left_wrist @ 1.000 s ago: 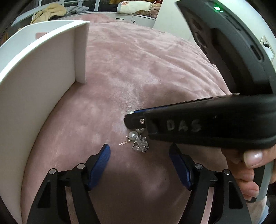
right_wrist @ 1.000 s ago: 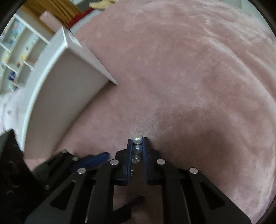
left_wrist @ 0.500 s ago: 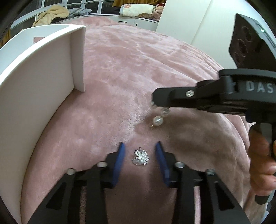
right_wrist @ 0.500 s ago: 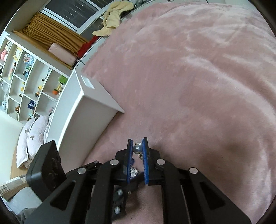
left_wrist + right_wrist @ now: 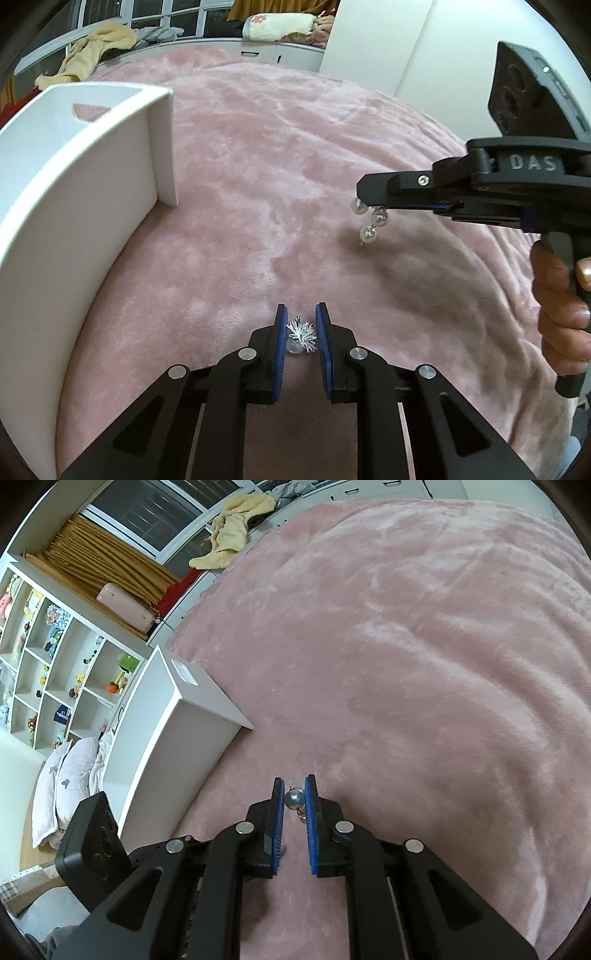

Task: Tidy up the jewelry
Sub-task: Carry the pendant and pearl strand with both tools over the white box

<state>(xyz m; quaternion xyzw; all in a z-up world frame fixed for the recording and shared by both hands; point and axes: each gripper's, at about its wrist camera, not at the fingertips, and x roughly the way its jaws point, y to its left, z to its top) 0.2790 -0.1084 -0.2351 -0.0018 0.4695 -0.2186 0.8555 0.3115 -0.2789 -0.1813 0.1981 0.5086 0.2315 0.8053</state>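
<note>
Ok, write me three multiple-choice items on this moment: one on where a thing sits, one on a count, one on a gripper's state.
1. Where is the silver spiky earring?
A. Between the left gripper fingers
B. Inside the white box
C. Hanging from the right gripper

2. How many pearls show on the pearl earring in the left wrist view?
A. One
B. Three
C. Five

3. What is the right gripper doing?
A. Open, holding nothing
B. Resting inside the box
C. Shut on the pearl earring

Answers: 1 A, the blue fingers flank it on the pink blanket. 2 B, three beads hang in a string. 3 C, a pearl sits pinched between its fingers, the rest dangling clear of the blanket.
</note>
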